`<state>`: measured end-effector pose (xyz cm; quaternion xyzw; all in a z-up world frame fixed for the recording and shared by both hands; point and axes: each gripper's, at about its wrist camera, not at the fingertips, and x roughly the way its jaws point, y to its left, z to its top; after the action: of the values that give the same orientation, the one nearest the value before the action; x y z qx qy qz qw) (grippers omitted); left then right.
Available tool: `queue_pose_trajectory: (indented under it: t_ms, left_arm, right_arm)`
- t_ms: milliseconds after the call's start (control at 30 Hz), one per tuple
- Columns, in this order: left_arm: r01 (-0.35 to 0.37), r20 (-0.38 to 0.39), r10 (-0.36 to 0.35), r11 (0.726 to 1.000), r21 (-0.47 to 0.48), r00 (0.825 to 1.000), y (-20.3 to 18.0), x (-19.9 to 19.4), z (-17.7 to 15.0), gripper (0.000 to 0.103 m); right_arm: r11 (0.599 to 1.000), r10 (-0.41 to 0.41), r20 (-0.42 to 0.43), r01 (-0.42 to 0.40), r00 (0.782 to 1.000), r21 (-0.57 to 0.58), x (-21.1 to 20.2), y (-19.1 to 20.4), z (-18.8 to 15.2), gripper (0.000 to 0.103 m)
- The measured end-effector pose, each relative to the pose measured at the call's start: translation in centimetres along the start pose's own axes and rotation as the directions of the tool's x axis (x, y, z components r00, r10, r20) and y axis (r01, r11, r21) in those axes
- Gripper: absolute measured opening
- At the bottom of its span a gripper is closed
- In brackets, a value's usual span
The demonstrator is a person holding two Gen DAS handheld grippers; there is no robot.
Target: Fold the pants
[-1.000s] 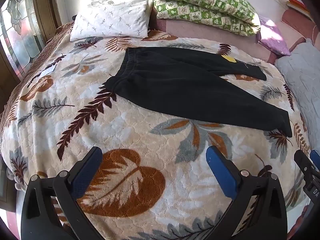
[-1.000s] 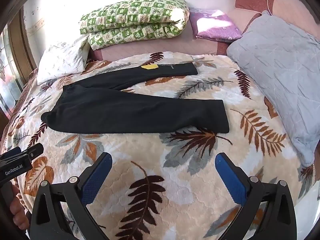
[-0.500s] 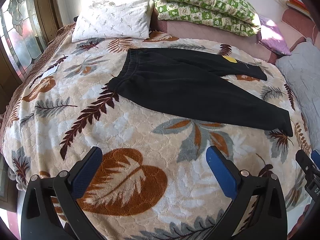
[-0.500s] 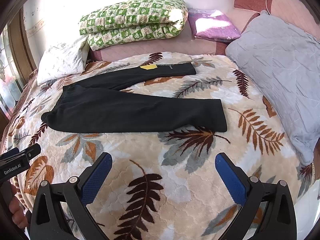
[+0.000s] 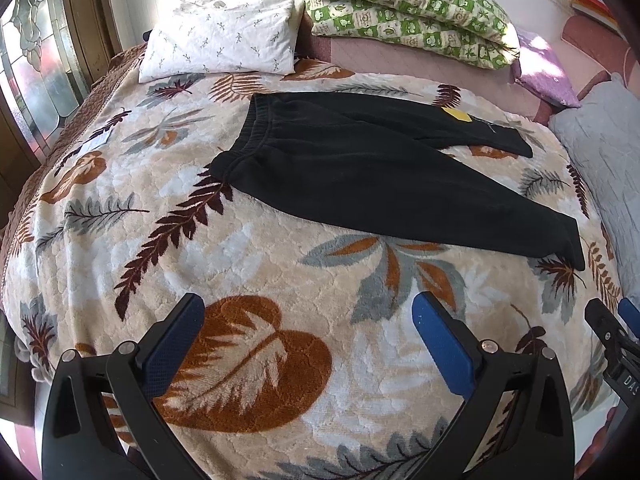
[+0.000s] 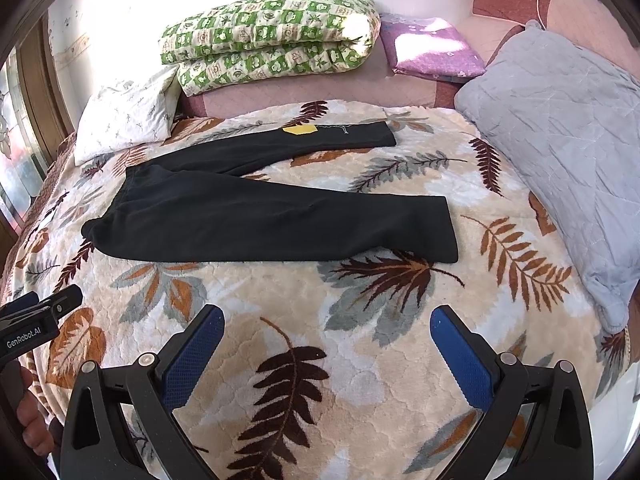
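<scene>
Black pants [image 5: 360, 168] flat on leaf-print blanket [image 5: 248, 264]; left gripper [image 5: 308, 328], right gripper [image 6: 326, 338] both spread apart, holding nothing

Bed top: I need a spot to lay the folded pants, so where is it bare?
The widest bare blanket lies between the black pants and both open tongs, left tongs and right tongs. A smaller patch sits between the waistband and the window-side edge. Crowded: white pillow, green quilt, purple cushion along the head, and grey pillow beside the leg cuffs.
</scene>
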<state>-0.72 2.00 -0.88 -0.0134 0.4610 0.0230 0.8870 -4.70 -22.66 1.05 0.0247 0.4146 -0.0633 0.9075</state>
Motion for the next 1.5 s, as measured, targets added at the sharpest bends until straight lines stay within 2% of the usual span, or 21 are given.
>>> queue_pose_trajectory:
  t_ms: [633,833,967,1067,1300,1500]
  left_arm:
    - [0.01,-0.017,-0.009,1.0,0.01,1.0,-0.3,0.8,0.5,0.103]
    - [-0.002,-0.048,0.003,1.0,0.02,0.999,0.4,1.9,2.7,0.103]
    - [-0.011,-0.085,0.012,1.0,0.012,0.996,1.9,3.2,6.5,0.103]
    - [0.002,-0.112,-0.004,1.0,-0.014,0.994,3.3,4.4,9.9,0.103]
    - [-0.045,-0.04,0.042,0.997,-0.069,0.998,4.9,5.5,14.7,0.103]
    - [-0.078,-0.079,0.072,0.994,-0.081,0.994,5.8,8.5,18.3,0.103]
  right_arm:
    - [1.0,0.01,-0.025,-0.01,1.0,-0.004,1.4,0.1,-0.1,0.103]
    - [0.999,0.034,-0.034,-0.035,0.999,-0.018,2.0,0.1,0.7,0.103]
    - [0.997,0.074,-0.029,-0.075,0.997,-0.024,2.7,-0.6,3.3,0.103]
    - [0.995,0.095,-0.012,-0.095,0.995,0.0,3.6,-2.3,6.6,0.103]
    - [1.0,0.015,0.023,-0.015,1.0,0.011,6.7,-5.7,14.5,0.103]
    - [0.999,0.022,0.026,-0.023,0.999,0.026,9.7,-6.1,17.4,0.103]
